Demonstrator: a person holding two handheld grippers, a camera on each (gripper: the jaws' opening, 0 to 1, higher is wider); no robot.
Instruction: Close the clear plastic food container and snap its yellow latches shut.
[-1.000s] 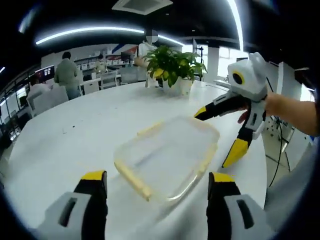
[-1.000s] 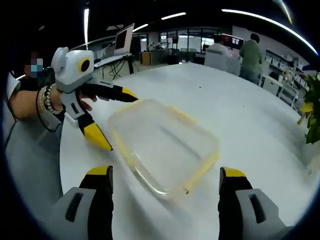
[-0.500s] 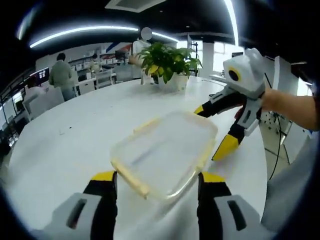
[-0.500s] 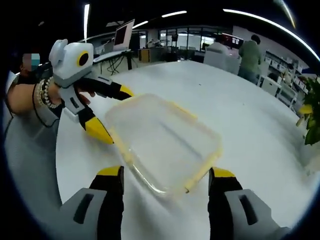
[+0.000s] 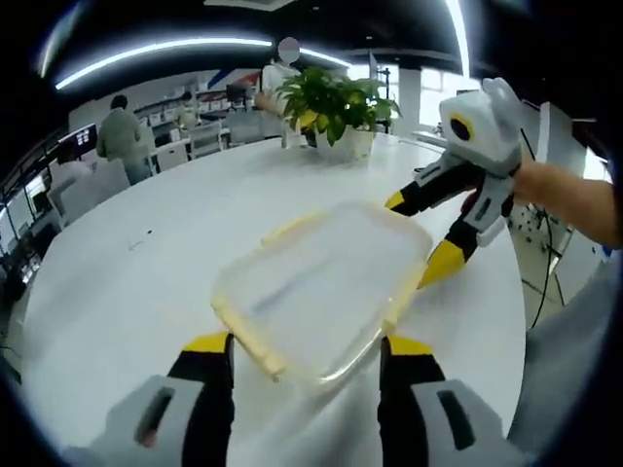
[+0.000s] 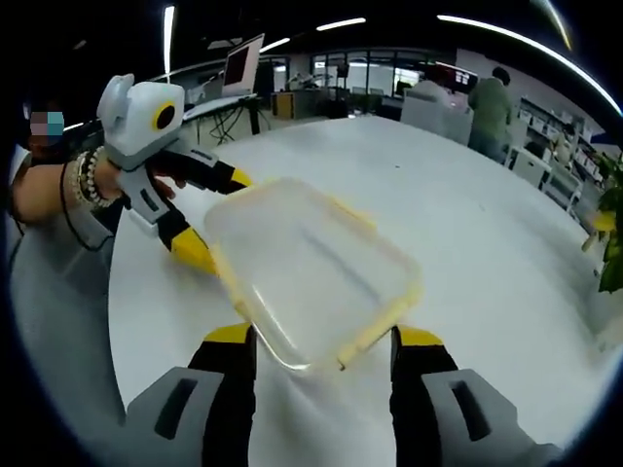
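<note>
- The clear plastic food container (image 5: 321,282) lies flat on the round white counter (image 5: 146,263), its lid on, with yellow latches (image 5: 249,339) along its edges.
- In the left gripper view, the left gripper (image 5: 304,358) has its yellow-tipped jaws spread apart, flanking the container's near end and gripping nothing.
- In the right gripper view, the right gripper (image 6: 313,342) likewise has its jaws parted, one on each side of the opposite end of the container (image 6: 311,272).
- Each gripper, held in a hand, shows at the container's far end in the other's view.
- A potted plant (image 5: 336,107) stands farther back on the counter.
- People stand in the office beyond.
</note>
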